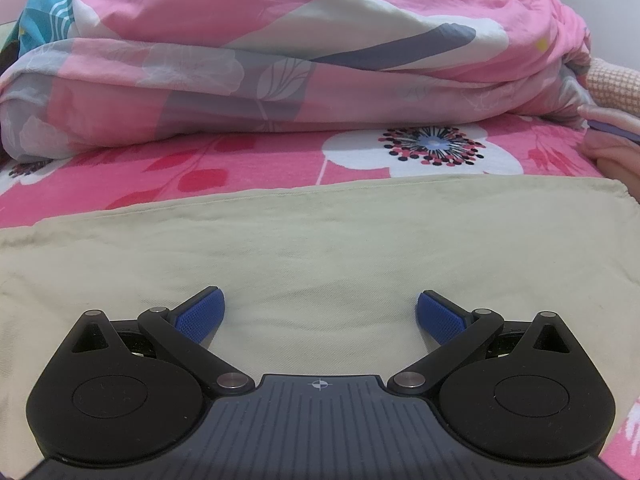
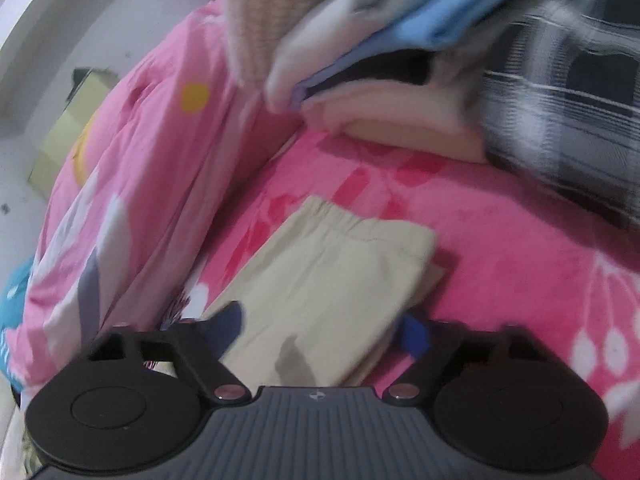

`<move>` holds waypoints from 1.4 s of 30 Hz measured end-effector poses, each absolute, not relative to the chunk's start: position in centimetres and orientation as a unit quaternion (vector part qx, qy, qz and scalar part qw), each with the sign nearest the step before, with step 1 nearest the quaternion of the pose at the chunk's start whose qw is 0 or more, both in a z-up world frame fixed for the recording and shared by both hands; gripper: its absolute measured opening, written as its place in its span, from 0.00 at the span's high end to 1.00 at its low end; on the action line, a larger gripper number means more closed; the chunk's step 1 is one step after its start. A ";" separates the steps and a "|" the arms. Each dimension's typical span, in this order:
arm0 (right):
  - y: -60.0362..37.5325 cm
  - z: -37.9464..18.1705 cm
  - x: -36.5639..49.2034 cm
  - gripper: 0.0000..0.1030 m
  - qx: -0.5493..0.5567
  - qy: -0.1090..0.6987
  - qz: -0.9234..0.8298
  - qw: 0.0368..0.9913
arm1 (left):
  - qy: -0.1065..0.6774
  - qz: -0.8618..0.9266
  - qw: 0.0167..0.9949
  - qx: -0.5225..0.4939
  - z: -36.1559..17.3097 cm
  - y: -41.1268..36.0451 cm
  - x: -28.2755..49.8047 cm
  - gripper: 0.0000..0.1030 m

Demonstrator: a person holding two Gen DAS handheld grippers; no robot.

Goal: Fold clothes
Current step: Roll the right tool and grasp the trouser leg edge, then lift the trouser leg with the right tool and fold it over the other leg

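Right gripper [image 2: 322, 330] hangs over a folded beige garment [image 2: 332, 280] with jaws apart, blue pads clear of the cloth. The garment lies flat on a pink floral bedsheet [image 2: 500, 248]. A pink quilt [image 2: 140, 184] is bunched just left; a stack of folded clothes [image 2: 400, 80] sits behind, blurred.

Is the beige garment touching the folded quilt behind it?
Apart. The left wrist view shows a strip of pink bedsheet between the beige garment and the quilt.
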State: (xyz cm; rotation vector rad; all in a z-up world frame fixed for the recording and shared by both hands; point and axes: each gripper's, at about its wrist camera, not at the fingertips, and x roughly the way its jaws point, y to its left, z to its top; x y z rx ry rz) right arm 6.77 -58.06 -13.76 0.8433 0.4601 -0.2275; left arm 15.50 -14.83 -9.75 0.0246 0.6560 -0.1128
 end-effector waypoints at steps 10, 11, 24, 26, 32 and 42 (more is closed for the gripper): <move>-60.7 -15.4 6.0 0.75 0.483 0.206 -0.129 0.841 | 0.322 -0.055 0.945 0.012 -9.7 -14.8 15.5 0.00; -60.7 -15.4 6.4 0.75 0.481 0.209 -0.129 0.842 | 0.322 -0.055 0.945 0.012 -9.7 -14.8 15.5 0.00; -58.0 -10.5 7.3 0.94 0.457 0.170 -0.038 0.872 | 0.321 -0.056 0.945 0.010 -9.7 -14.8 15.4 0.00; -56.1 -8.2 7.6 0.94 0.425 0.166 -0.012 0.890 | 0.321 -0.056 0.945 0.009 -9.7 -14.8 15.4 0.00; -50.6 -3.4 8.8 0.94 0.401 0.154 0.073 0.900 | 0.321 -0.056 0.945 0.008 -9.7 -14.8 15.4 0.00; -41.1 1.3 10.8 0.94 0.403 0.144 0.213 0.879 | 0.360 -0.076 0.930 -0.017 -8.6 -12.9 16.0 0.00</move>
